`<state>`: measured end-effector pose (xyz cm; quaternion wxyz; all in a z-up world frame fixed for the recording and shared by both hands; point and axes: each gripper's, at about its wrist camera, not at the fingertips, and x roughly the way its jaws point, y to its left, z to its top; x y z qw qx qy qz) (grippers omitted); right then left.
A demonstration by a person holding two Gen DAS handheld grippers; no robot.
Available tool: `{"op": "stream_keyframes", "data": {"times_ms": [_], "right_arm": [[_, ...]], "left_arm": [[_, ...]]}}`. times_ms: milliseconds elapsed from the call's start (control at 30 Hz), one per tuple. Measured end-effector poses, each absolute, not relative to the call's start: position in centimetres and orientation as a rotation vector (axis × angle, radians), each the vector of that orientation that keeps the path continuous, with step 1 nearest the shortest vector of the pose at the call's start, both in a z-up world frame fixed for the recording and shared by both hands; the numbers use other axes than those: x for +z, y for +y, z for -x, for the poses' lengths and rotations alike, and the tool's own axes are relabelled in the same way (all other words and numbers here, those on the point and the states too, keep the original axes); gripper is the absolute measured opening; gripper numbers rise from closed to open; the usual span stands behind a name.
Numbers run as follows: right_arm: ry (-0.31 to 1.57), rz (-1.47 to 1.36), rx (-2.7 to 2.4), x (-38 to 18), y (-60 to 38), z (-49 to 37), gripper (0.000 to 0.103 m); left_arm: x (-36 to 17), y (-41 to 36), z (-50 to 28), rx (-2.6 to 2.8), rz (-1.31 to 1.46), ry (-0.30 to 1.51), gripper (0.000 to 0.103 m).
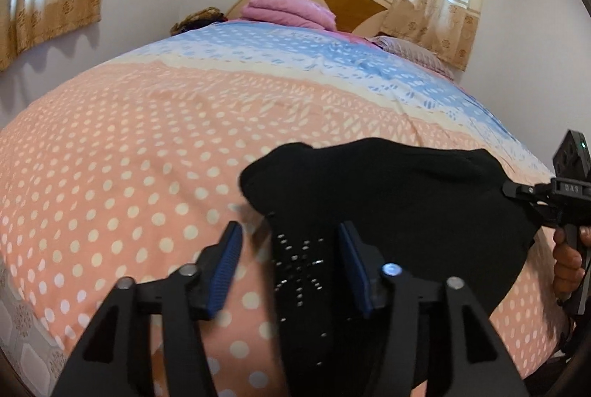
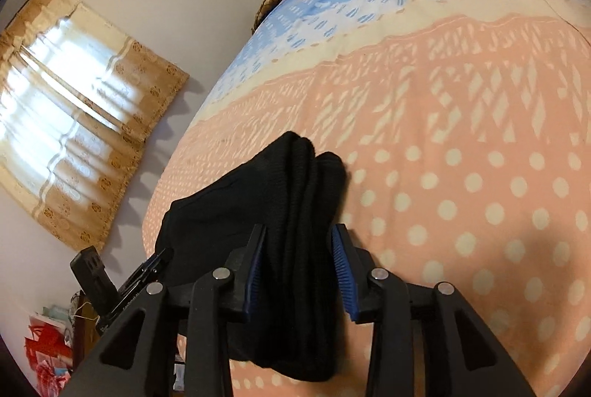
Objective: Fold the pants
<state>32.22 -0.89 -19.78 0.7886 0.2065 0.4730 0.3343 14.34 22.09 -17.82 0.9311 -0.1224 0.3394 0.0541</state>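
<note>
Black pants on bed | left hand-held gripper wide, straddling them | right hand-held gripper likewise

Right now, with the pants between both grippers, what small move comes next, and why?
Probably draw both grippers back off the pants. They lie bunched in a dark stack on the bed, and the left gripper and right gripper both stand open around them, gripping nothing.

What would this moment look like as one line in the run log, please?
task: fold pants | pants: bunched on bed | left gripper: open around fabric | right gripper: open around fabric
</note>
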Motion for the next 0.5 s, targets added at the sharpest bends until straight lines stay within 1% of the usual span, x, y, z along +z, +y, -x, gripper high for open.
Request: {"op": "stream_keyframes", "data": {"times_ms": [33,67,233,300,500], "right_arm": [[1.013,-0.435,0.715,-19.7,-0.9,-32.0,0.038],[1.008,-0.429,0.710,-19.6,-1.0,-31.8,0.039],[0.999,-0.450,0.695,-19.4,-2.3,-31.4,0.043],[0.993,-0.458,0.679,-19.4,-3.0,-31.2,0.046],[0.956,-0.460,0.551,-18.6,-5.8,-29.8,0.047]], "left_arm": [[-17.8,22.3,-14.0,0.123,0.247,0.695,0.066],[-17.8,22.4,-13.8,0.130,0.243,0.694,0.066],[-17.8,22.7,-13.0,0.142,0.238,0.702,0.067],[-17.7,22.9,-12.6,0.154,0.235,0.710,0.068],[-17.1,22.9,-11.1,0.197,0.182,0.731,0.069]]}}
